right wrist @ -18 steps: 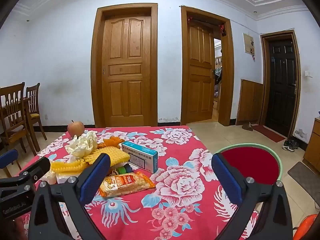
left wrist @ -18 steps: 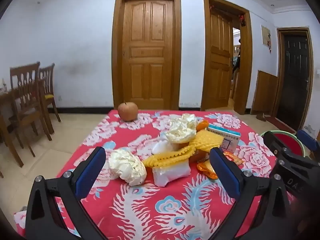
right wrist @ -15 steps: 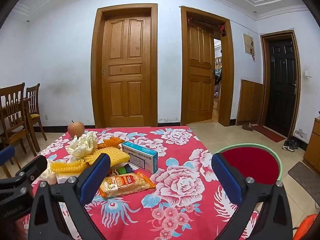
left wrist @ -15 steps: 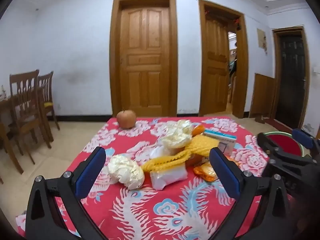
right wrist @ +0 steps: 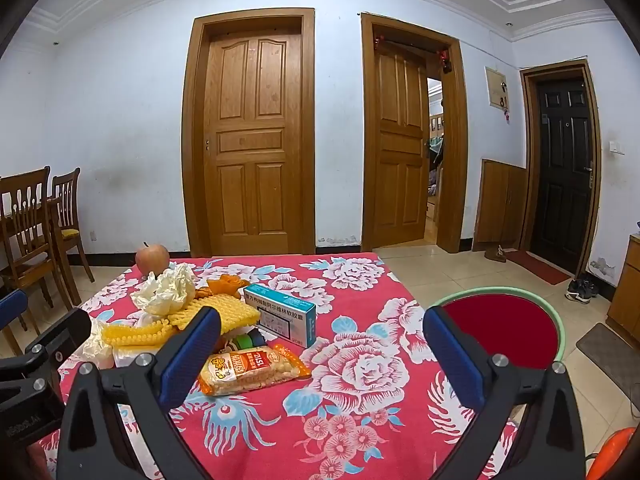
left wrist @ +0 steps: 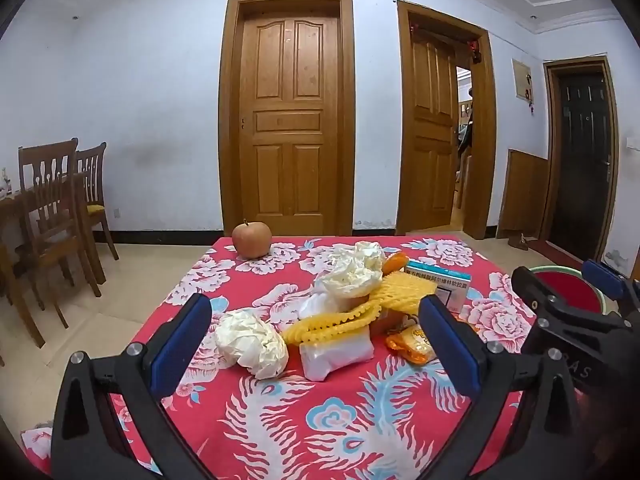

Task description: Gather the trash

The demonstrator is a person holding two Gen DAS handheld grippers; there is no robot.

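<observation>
A heap of trash lies on the red flowered tablecloth (left wrist: pixel 304 412): a crumpled white paper ball (left wrist: pixel 251 342), a white wrapped packet (left wrist: pixel 336 354), yellow foam netting (left wrist: pixel 332 322), more crumpled paper (left wrist: pixel 354 272), an orange snack packet (right wrist: pixel 250 370) and a blue-and-white box (right wrist: pixel 280 314). My left gripper (left wrist: pixel 316 346) stands open in front of the heap, apart from it. Open too, my right gripper (right wrist: pixel 320 354) hovers over the table's right part with nothing between its fingers. A red basin with a green rim (right wrist: pixel 508 330) sits beside the table on the right.
An apple (left wrist: pixel 252 239) rests at the table's far edge. Wooden chairs (left wrist: pixel 52 208) stand at the left by a second table. Behind are a closed wooden door (left wrist: pixel 286 116), an open doorway (left wrist: pixel 444 120) and a dark door (right wrist: pixel 564 164). Shoes (right wrist: pixel 582 290) lie on the tiled floor.
The left wrist view has tilted upward and drawn back a little, so the heap sits lower in its frame. The right gripper has kept still.
</observation>
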